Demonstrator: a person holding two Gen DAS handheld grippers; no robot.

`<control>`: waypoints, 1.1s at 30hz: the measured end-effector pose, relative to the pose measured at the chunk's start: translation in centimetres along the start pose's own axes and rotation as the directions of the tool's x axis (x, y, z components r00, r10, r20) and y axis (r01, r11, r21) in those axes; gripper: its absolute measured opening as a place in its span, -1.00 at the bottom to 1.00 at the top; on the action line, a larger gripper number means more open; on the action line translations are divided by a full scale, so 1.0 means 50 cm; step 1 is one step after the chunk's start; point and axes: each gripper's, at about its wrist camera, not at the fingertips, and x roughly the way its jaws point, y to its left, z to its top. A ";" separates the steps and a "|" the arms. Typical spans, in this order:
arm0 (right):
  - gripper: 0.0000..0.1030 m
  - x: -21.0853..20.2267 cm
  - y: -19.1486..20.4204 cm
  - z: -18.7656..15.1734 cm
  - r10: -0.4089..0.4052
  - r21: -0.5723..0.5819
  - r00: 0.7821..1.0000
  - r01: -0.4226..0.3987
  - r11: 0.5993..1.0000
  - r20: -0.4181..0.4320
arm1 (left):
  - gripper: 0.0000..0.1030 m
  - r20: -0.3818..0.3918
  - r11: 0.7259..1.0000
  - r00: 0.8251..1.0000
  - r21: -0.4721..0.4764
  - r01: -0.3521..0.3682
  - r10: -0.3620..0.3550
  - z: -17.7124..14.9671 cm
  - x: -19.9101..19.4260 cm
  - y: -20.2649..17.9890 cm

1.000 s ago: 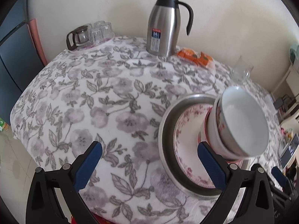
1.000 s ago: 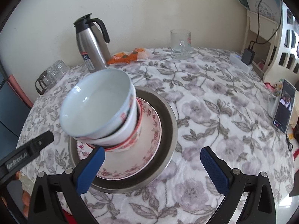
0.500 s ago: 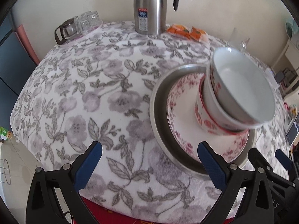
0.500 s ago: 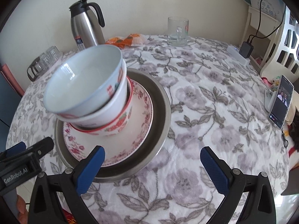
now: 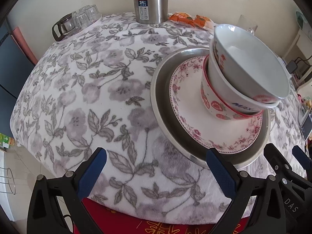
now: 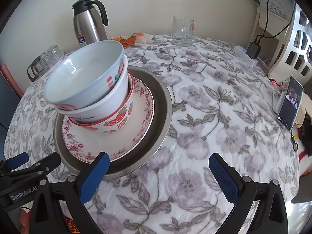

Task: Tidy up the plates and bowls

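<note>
Both hand-held grippers sit low at the near edge of the surface, pulled back farther from the stack than a second ago, so the dishes now lie higher and farther off in each view. Left hand-held gripper (image 5: 155, 170) has its jaws spread wide and holds nothing; its right blue pad (image 5: 222, 172) overlaps the near rim of the steel tray (image 5: 158, 105) in the picture, though contact cannot be judged. Right hand-held gripper (image 6: 158, 177) is likewise wide apart and empty, its left pad (image 6: 93, 177) showing in front of the tray's near rim.

On the tray lies a pink-flowered plate (image 6: 124, 136), and on the plate stand three nested bowls: a strawberry bowl (image 6: 117, 121) at the bottom, a white bowl (image 6: 109, 105) in it, and a pale top bowl (image 6: 87, 78) in that, the upper two leaning. The stack has not shifted on the floral cloth (image 5: 93, 81).

At the far side stand a steel thermos (image 6: 88, 31), orange snack packets (image 6: 132, 39) beside it, a glass mug (image 6: 183, 31), and a cluster of small glasses (image 5: 78, 20) to the left. A phone (image 6: 290, 103) stands propped at the right edge, with a charger (image 6: 253, 49) beyond it.
</note>
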 end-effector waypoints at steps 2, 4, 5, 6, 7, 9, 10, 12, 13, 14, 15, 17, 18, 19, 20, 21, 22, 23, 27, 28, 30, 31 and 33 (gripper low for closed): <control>1.00 -0.002 0.000 -0.001 0.001 -0.001 1.000 -0.001 1.000 0.002 | 0.98 0.001 1.000 1.000 0.000 0.000 0.000 -0.002 -0.002 -0.001; 1.00 -0.006 0.001 -0.004 0.002 -0.003 1.000 -0.002 1.000 0.005 | 0.98 -0.005 1.000 1.000 -0.006 0.003 -0.003 -0.005 -0.004 0.000; 1.00 -0.007 0.001 -0.005 0.002 -0.003 1.000 -0.002 1.000 0.006 | 0.98 -0.008 1.000 1.000 -0.011 0.004 -0.004 -0.006 -0.003 0.001; 1.00 -0.009 0.001 -0.006 0.003 -0.004 1.000 -0.003 1.000 0.007 | 0.98 -0.012 1.000 1.000 -0.015 0.005 -0.005 -0.007 -0.003 0.003; 1.00 -0.011 0.002 -0.007 0.004 -0.004 1.000 -0.004 1.000 0.008 | 0.98 -0.013 1.000 1.000 -0.017 0.006 -0.006 -0.008 -0.004 0.004; 1.00 -0.013 0.002 -0.009 0.005 -0.005 1.000 -0.005 1.000 0.009 | 0.98 -0.006 1.000 1.000 -0.017 0.004 -0.004 -0.010 -0.008 0.004; 1.00 -0.014 0.002 -0.009 0.006 -0.005 1.000 -0.005 1.000 0.009 | 0.98 -0.002 1.000 1.000 -0.017 0.002 -0.002 -0.011 -0.010 0.004; 1.00 -0.014 0.003 -0.009 0.005 -0.005 1.000 -0.005 1.000 0.009 | 0.98 0.005 1.000 1.000 -0.014 -0.001 0.001 -0.012 -0.012 0.003; 1.00 -0.014 0.003 -0.009 0.006 -0.004 1.000 -0.006 1.000 0.008 | 0.98 0.005 1.000 1.000 -0.012 -0.002 0.002 -0.011 -0.012 0.003; 1.00 -0.015 0.003 -0.009 0.006 -0.004 1.000 -0.006 1.000 0.007 | 0.98 0.004 1.000 1.000 -0.012 -0.002 0.002 -0.011 -0.012 0.002; 1.00 -0.015 0.003 -0.009 0.005 -0.004 1.000 -0.005 1.000 0.007 | 0.98 0.003 1.000 1.000 -0.012 -0.002 0.002 -0.011 -0.012 0.002; 1.00 -0.014 0.003 -0.009 0.006 -0.004 1.000 -0.006 1.000 0.008 | 0.98 0.003 1.000 1.000 -0.012 -0.002 0.002 -0.011 -0.012 0.001; 1.00 -0.014 0.003 -0.009 0.006 -0.004 1.000 -0.006 1.000 0.008 | 0.98 0.004 1.000 1.000 -0.012 -0.002 0.003 -0.011 -0.011 0.001; 1.00 -0.014 0.003 -0.009 0.006 -0.005 1.000 -0.006 1.000 0.008 | 0.98 0.005 1.000 1.000 -0.012 -0.003 0.003 -0.011 -0.011 0.001; 1.00 -0.013 0.003 -0.009 0.006 -0.005 1.000 -0.005 1.000 0.007 | 0.98 0.004 1.000 1.000 -0.012 -0.003 0.003 -0.011 -0.011 0.001; 1.00 -0.013 0.002 -0.009 0.005 -0.005 1.000 -0.005 1.000 0.007 | 0.98 0.004 1.000 1.000 -0.012 -0.003 0.003 -0.011 -0.011 0.001; 1.00 -0.013 0.002 -0.010 0.004 -0.004 1.000 -0.004 1.000 0.005 | 0.98 0.004 1.000 1.000 -0.013 -0.004 0.004 -0.011 -0.011 0.001; 1.00 -0.012 0.002 -0.010 0.003 -0.004 1.000 -0.003 1.000 0.004 | 0.98 0.004 1.000 1.000 -0.014 -0.005 0.005 -0.010 -0.011 0.001; 1.00 -0.010 -0.001 -0.012 0.001 0.000 1.000 -0.001 1.000 -0.002 | 0.98 0.005 1.000 1.000 -0.027 -0.010 0.010 -0.006 -0.012 0.006; 1.00 -0.010 -0.001 -0.012 0.001 0.000 1.000 -0.001 1.000 -0.003 | 0.98 0.006 0.999 1.000 -0.030 -0.010 0.010 -0.006 -0.013 0.008; 1.00 -0.009 -0.002 -0.011 0.001 0.001 1.000 -0.001 1.000 -0.006 | 0.98 0.006 0.999 1.000 -0.033 -0.010 0.010 -0.006 -0.012 0.009; 1.00 -0.009 -0.002 -0.011 0.000 0.001 1.000 0.000 1.000 -0.008 | 0.98 0.006 0.999 1.000 -0.033 -0.009 0.009 -0.005 -0.012 0.009; 1.00 -0.006 -0.004 -0.009 0.000 0.001 1.000 0.000 1.000 -0.010 | 0.98 0.006 0.999 1.000 -0.032 -0.009 0.009 -0.006 -0.012 0.009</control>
